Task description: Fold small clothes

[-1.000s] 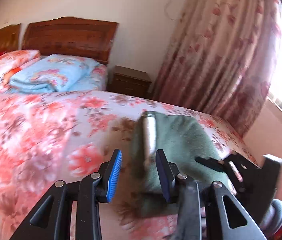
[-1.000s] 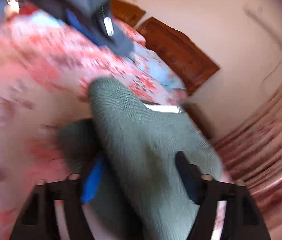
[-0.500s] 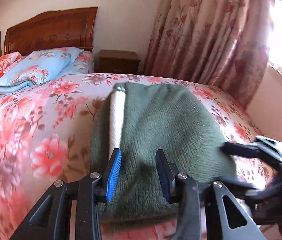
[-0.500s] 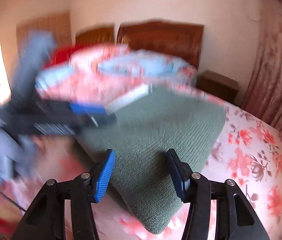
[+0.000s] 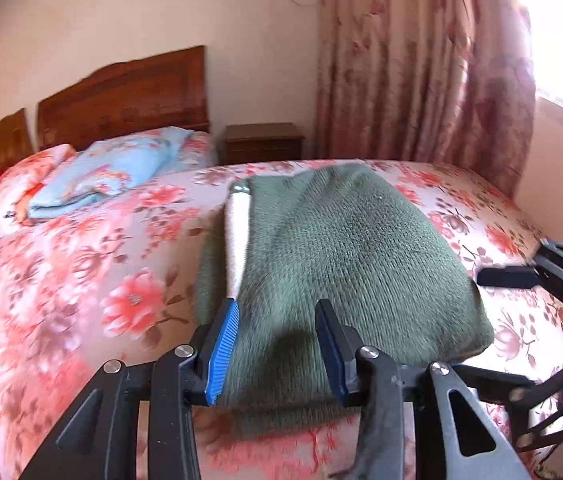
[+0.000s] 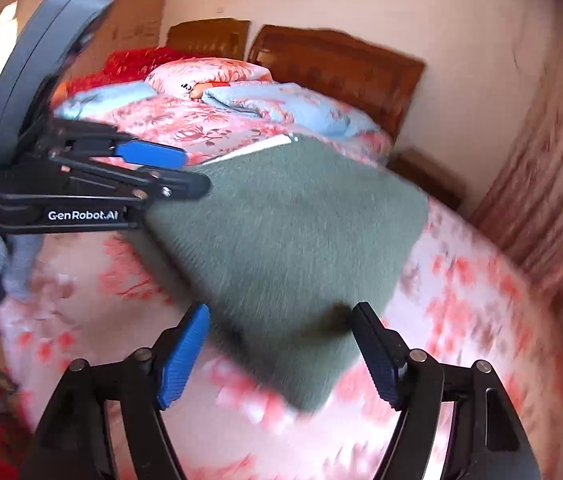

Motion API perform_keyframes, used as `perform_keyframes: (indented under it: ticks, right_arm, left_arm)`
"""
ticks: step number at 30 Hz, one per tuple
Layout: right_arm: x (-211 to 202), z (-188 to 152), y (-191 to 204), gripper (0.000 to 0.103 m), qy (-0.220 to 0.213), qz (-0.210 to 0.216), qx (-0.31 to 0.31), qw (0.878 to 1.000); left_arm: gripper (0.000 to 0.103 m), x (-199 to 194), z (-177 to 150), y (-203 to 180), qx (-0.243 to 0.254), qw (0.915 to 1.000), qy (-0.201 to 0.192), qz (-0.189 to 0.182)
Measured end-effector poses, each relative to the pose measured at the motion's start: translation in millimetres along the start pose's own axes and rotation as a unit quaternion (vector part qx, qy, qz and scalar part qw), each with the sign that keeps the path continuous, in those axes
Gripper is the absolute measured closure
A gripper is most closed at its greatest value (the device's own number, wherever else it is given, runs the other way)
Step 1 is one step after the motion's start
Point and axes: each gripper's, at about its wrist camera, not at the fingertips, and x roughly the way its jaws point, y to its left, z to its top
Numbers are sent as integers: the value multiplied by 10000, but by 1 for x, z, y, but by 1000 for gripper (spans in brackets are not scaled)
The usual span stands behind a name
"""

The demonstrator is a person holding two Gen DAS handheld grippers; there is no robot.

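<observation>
One folded green garment (image 5: 345, 264), white strip (image 5: 236, 240) along one edge, lies flat on the floral bedspread (image 5: 81, 280) near the foot of the bed. Left gripper (image 5: 277, 344): fingers spread, poised over the garment's near edge, pinching nothing. Right gripper (image 6: 281, 352): fingers spread wide above a garment corner, likewise holding nothing. Only the right wrist view reads "GenRobot.AI" on the left gripper's body and shows a red cover (image 6: 141, 60). Only the left wrist view shows one nightstand (image 5: 263, 142) clearly and one curtain (image 5: 421, 64). Two wooden headboards (image 5: 121, 96); one folded blue quilt (image 5: 109, 176).
</observation>
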Motion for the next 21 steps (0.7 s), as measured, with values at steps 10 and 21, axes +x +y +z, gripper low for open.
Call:
perform_keyframes:
  ticks: [10, 21]
  right_arm:
    - [-64, -64, -4, 0, -331, 334, 2235, 9736]
    - [-99, -63, 13, 0, -635, -158, 2131, 9748]
  left_arm:
    - [59, -86, -27, -41, -421, 9963, -540, 516]
    - [59, -111, -51, -65, -370, 9946, -445, 863]
